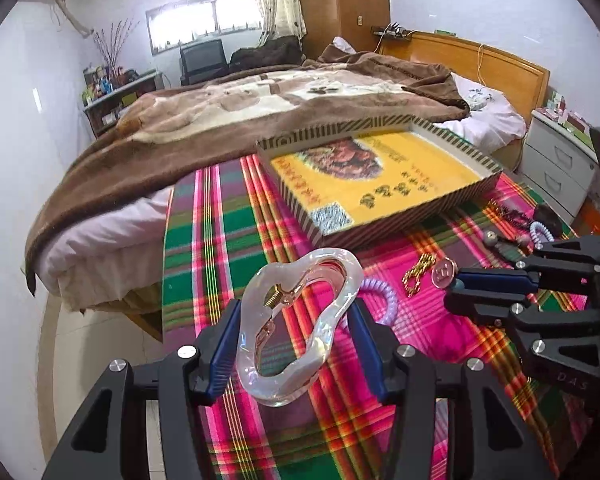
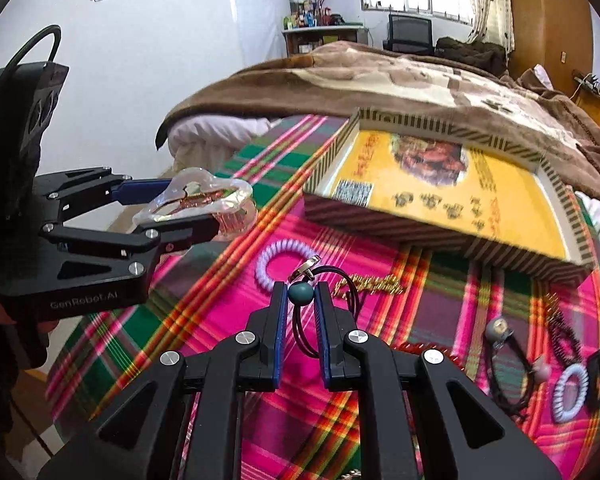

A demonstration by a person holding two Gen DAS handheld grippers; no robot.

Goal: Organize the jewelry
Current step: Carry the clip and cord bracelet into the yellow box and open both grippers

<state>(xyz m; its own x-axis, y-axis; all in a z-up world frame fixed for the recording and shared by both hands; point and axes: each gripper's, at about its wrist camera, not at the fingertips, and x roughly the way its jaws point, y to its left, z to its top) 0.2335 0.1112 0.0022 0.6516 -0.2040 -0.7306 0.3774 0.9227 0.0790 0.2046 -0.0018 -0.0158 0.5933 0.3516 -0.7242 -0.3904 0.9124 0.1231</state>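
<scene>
My left gripper [image 1: 294, 320] is shut on a clear, wavy hair claw clip [image 1: 296, 324] and holds it above the plaid cloth; the clip also shows in the right wrist view [image 2: 198, 202]. My right gripper [image 2: 301, 300] is shut on a black cord hair tie with a teal bead [image 2: 300, 293] and a small metal charm, lifted over the cloth. The right gripper shows at the right of the left wrist view [image 1: 456, 280]. A shallow striped box with a yellow printed bottom [image 1: 380, 178] lies beyond both grippers, also in the right wrist view [image 2: 460, 200].
On the plaid cloth [image 2: 420, 300] lie a lilac spiral hair tie [image 2: 278, 262], a gold chain [image 2: 374, 284], a pink round charm [image 1: 444, 271], a bead-ended hair tie [image 2: 500, 340], a pale blue spiral tie [image 2: 572, 392] and dark pieces. A bed with a brown blanket [image 1: 220, 120] stands behind.
</scene>
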